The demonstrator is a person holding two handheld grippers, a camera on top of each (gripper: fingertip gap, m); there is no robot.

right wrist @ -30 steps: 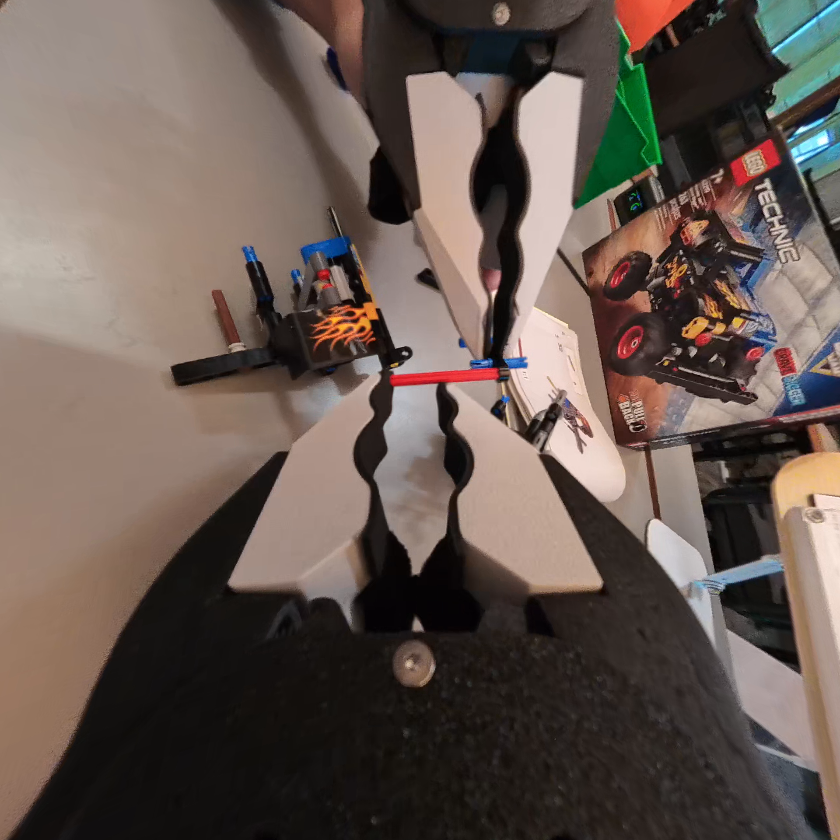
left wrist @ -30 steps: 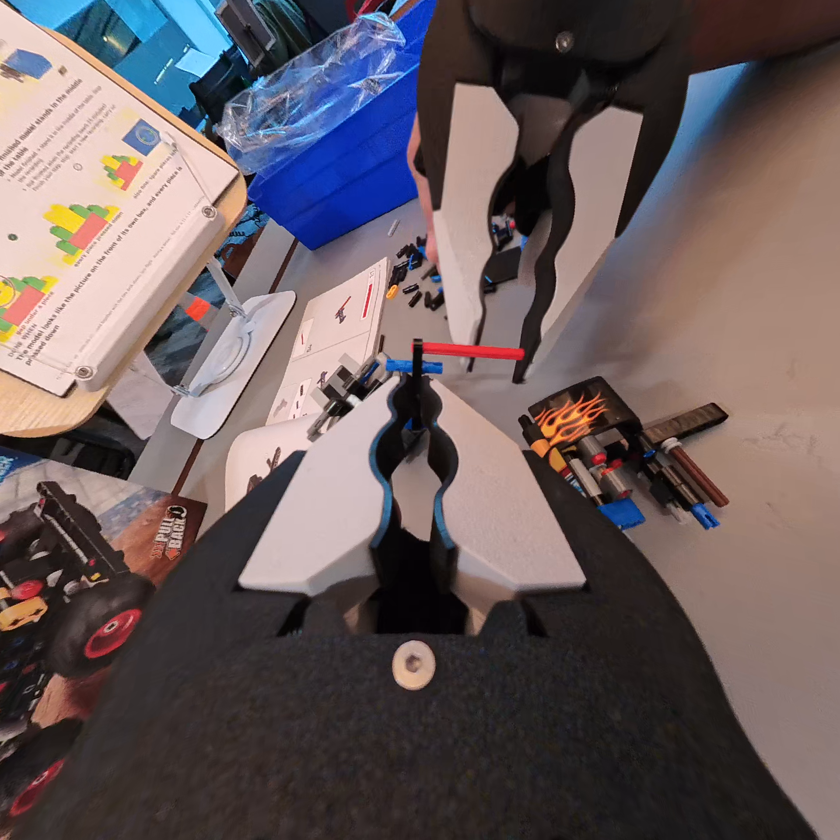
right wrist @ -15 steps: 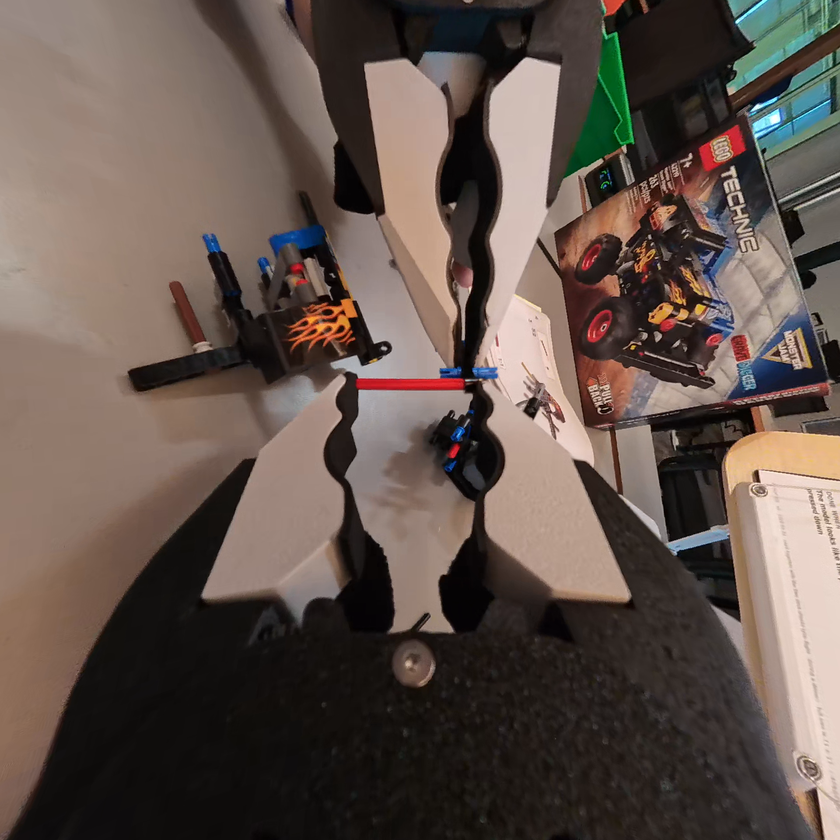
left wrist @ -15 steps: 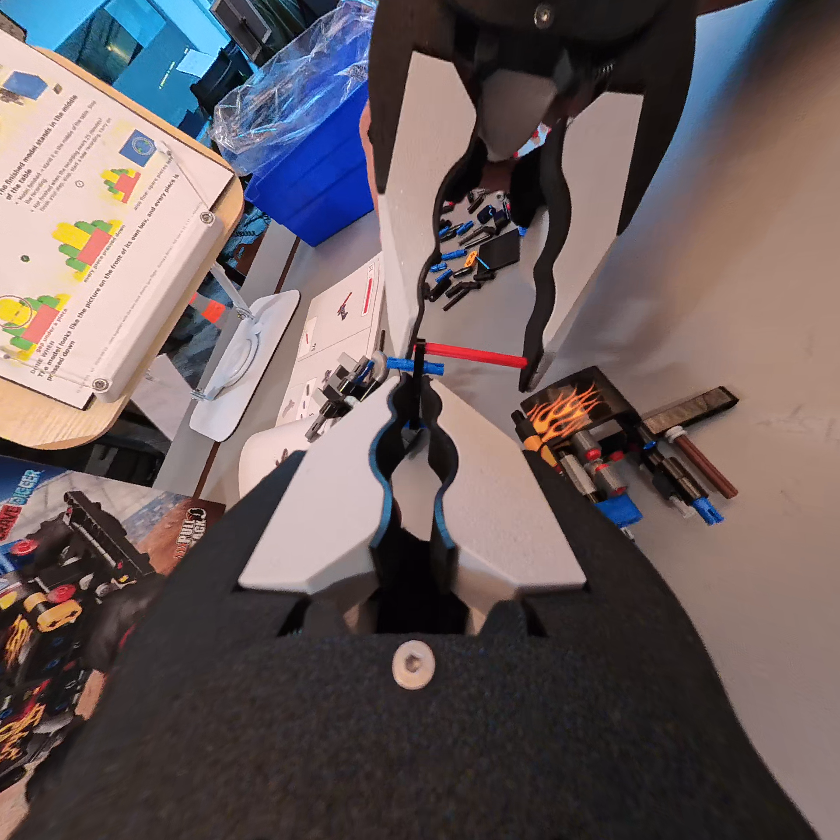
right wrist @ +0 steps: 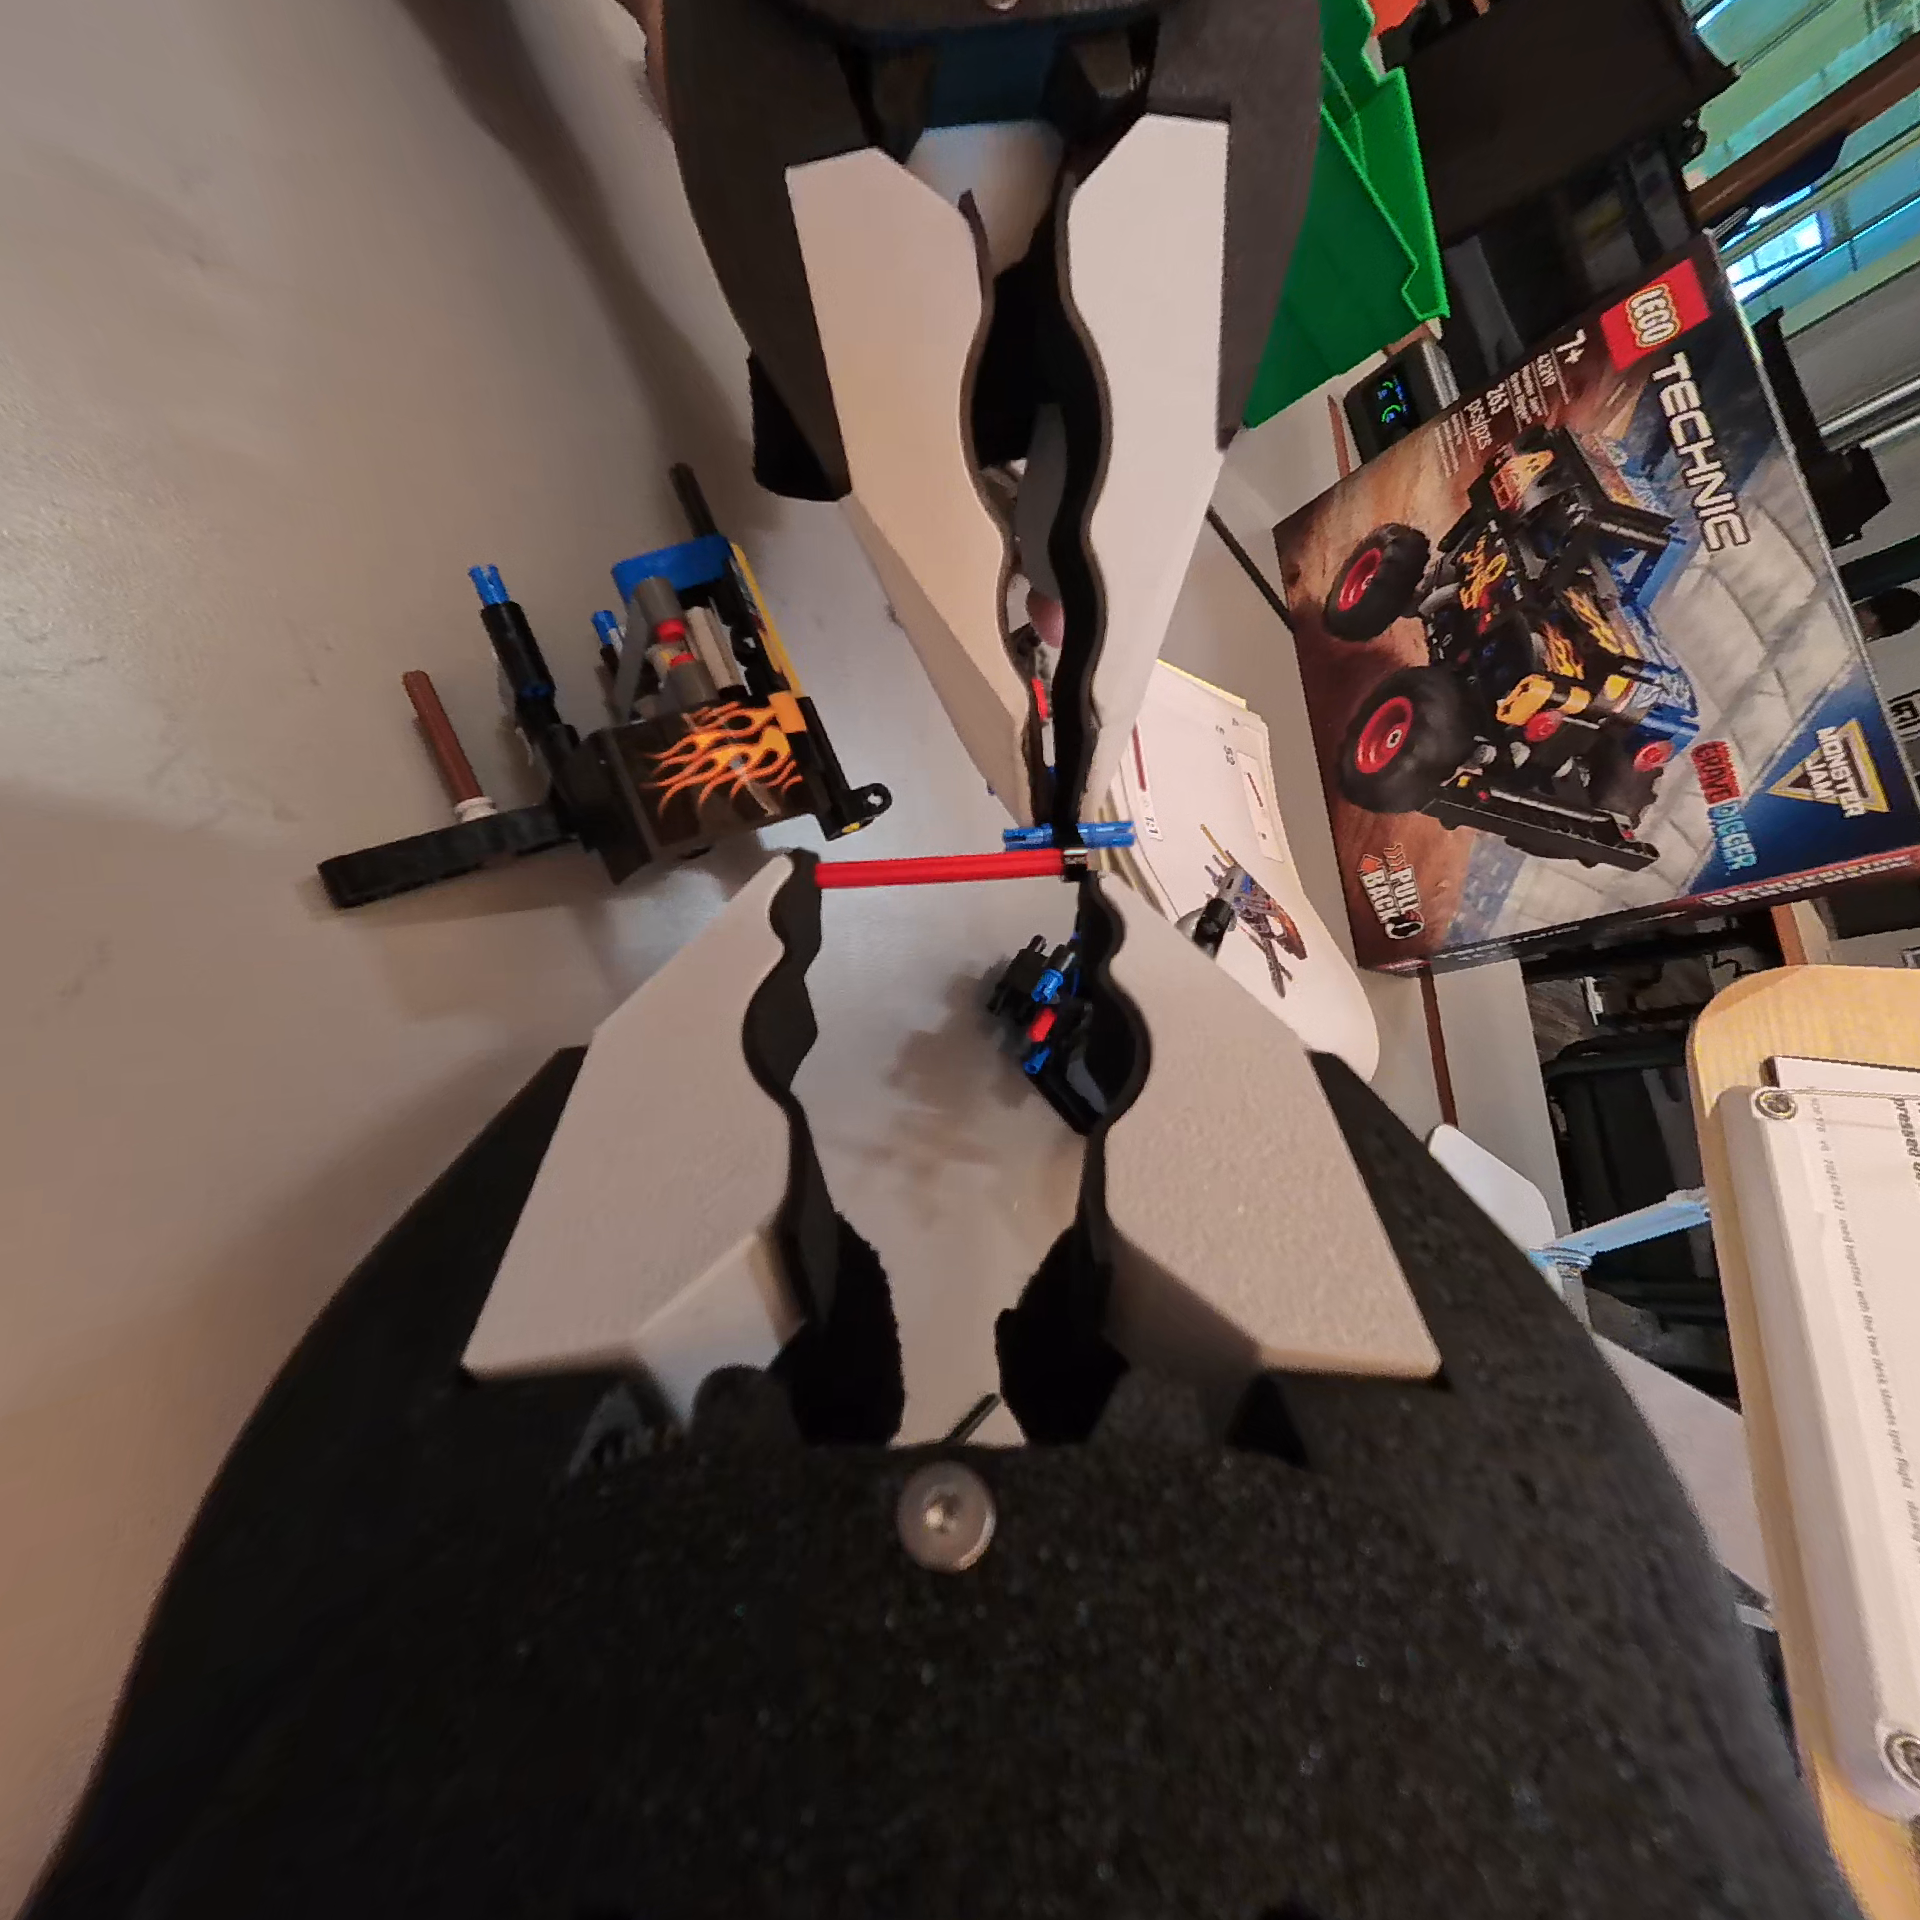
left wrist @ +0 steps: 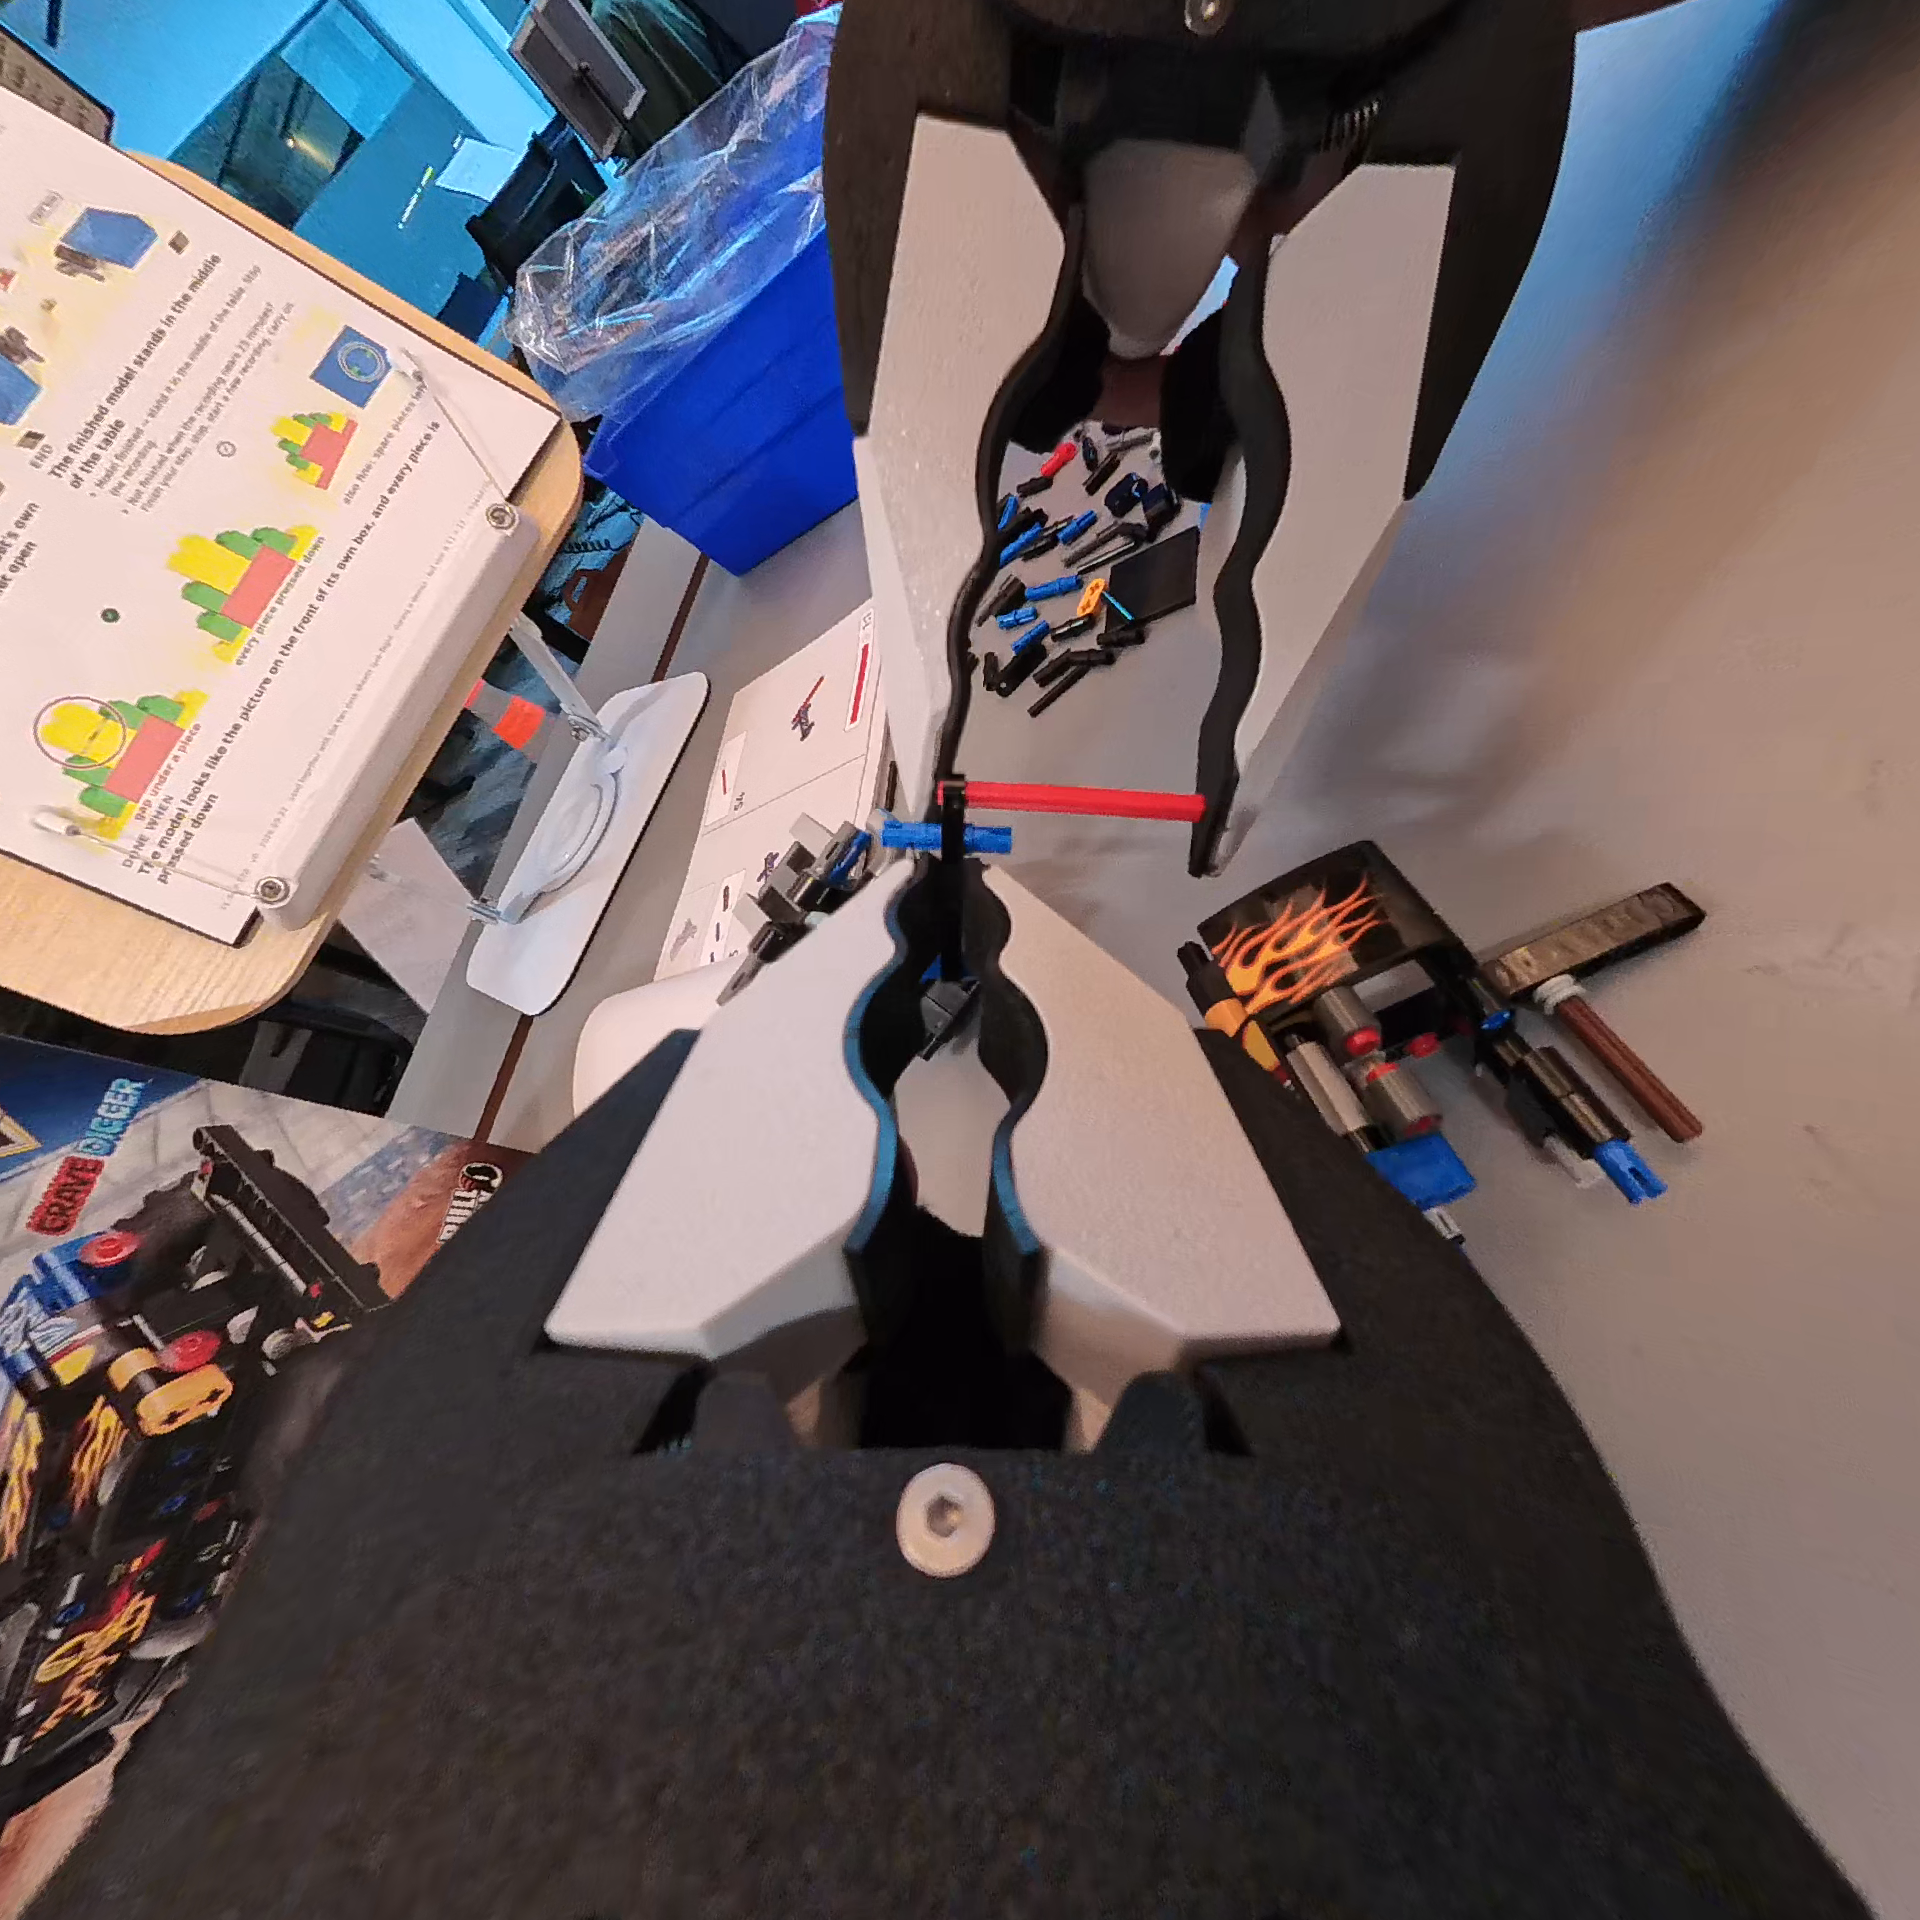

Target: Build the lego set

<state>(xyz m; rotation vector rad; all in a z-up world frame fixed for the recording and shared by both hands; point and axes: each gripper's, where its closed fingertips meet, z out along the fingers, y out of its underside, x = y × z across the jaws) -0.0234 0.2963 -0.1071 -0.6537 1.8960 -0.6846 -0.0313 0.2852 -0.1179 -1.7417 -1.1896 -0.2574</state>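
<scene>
Pushing the red axle (left wrist: 1081,800) fully through the thin black piece (left wrist: 952,883) looks like the step in hand, and it should go best with a straight press along the axle's length while the other tool keeps the black piece from twisting. The left gripper (left wrist: 948,894) is closed tight on that black piece, which stands upright between its tips with a blue pin (left wrist: 945,837) crossing it just below the axle. The right gripper (right wrist: 940,883) is spread wide, as wide as the axle is long: one fingertip sits at the axle's free end and the other at the black piece, so a squeeze would seat the axle; whether the tips already touch is hard to tell. Both tools meet nose to nose above the grey table (left wrist: 1714,623), fingers pointing at each other. Beside the axle's free end, the flame-printed chassis (right wrist: 717,769) lies on the table with a brown rod (right wrist: 442,743) on its far side. Beyond the axle, loose parts (left wrist: 1070,582) are scattered. On the black piece's side lie an open booklet (right wrist: 1216,821), a second small assembly (right wrist: 1044,1013) and the set box (right wrist: 1600,634).
</scene>
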